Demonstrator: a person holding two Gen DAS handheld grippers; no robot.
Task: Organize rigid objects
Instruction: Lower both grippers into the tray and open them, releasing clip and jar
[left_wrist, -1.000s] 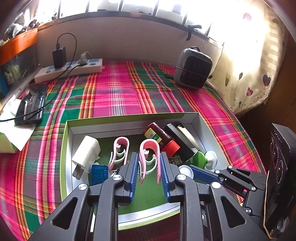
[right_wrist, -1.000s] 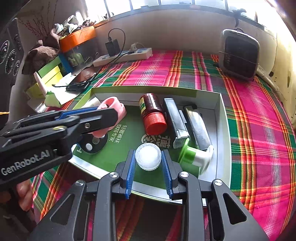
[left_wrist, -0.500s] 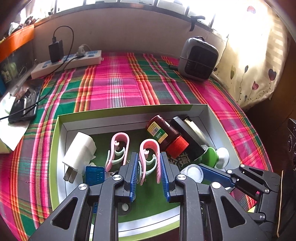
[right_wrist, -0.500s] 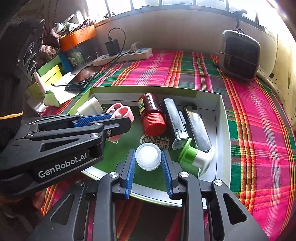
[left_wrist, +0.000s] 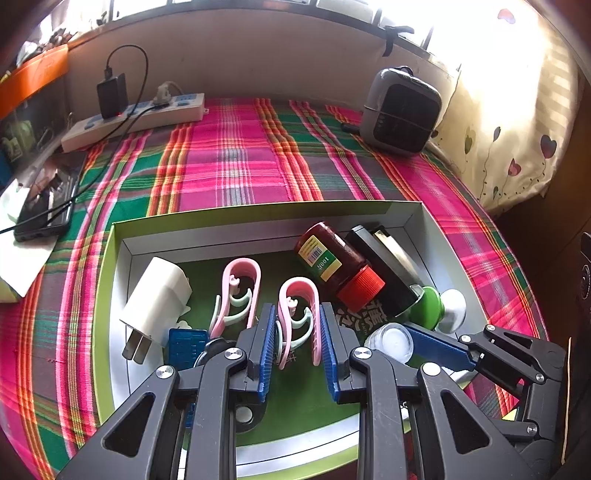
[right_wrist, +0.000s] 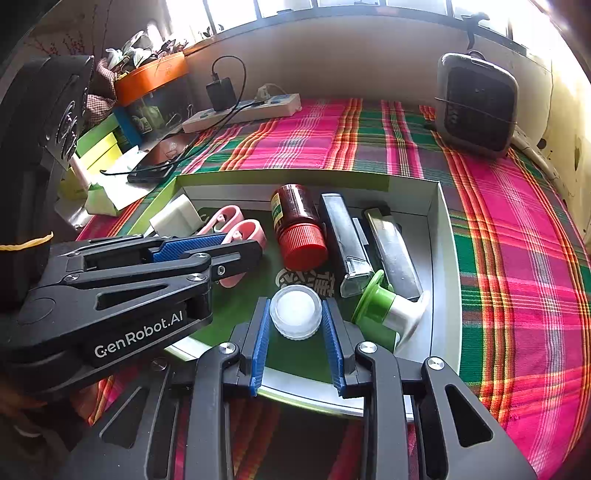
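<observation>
Left wrist: left tongs (left_wrist: 297, 325) clasping looped pink clip (left_wrist: 300, 314); right tongs (right_wrist: 297, 325) hugging round ribbed cap (right_wrist: 296, 311).

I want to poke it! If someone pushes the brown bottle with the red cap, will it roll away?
Probably a little. The brown bottle lies on its side and looks round, so it could roll. But the black case sits close beside it and would likely stop it. It looks hard, not squishy.

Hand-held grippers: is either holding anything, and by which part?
Left hand-held gripper brackets the pink clip across its sides; right hand-held gripper brackets the white cap across its rim. Whether either grips cannot be told.
</observation>
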